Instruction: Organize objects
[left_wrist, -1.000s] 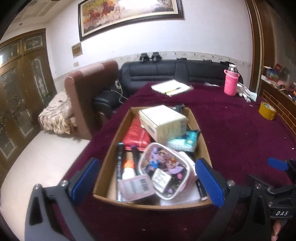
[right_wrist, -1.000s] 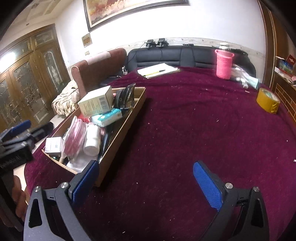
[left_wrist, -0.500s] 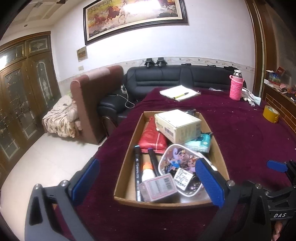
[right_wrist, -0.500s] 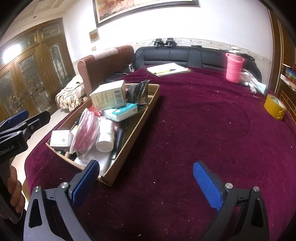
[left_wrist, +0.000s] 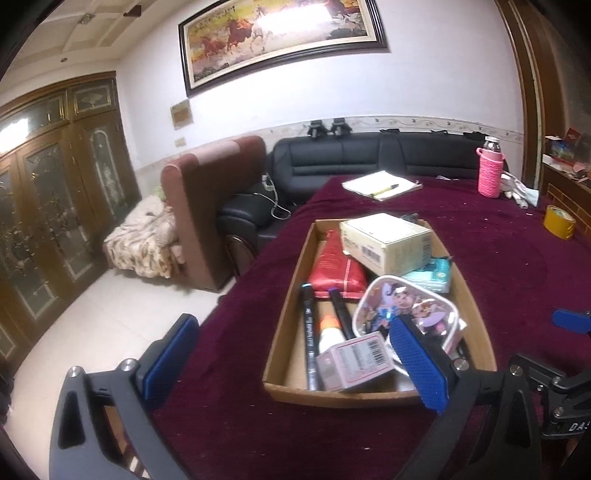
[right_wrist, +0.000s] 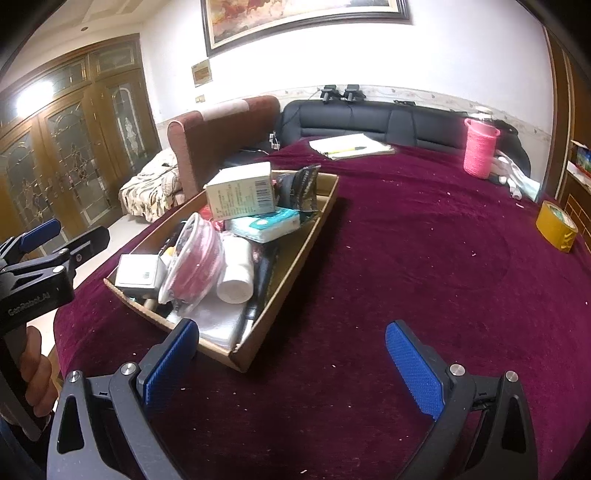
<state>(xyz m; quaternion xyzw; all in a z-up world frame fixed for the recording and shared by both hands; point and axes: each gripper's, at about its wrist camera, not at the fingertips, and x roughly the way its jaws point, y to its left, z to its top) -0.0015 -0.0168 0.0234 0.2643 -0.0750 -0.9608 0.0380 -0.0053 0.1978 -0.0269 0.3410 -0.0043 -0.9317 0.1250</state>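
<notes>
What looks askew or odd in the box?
The box is a jumble: the beige carton sits tilted atop other items, and the cartoon pouch leans across the markers. Nothing looks spilled or damaged.

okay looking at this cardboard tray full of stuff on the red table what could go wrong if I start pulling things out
The beige carton sits tilted on top of the pile in the shallow cardboard tray, so it may slide off once neighbours move. The tray lies close to the table edge, so a push from the open left claw could send it toward the floor.
</notes>
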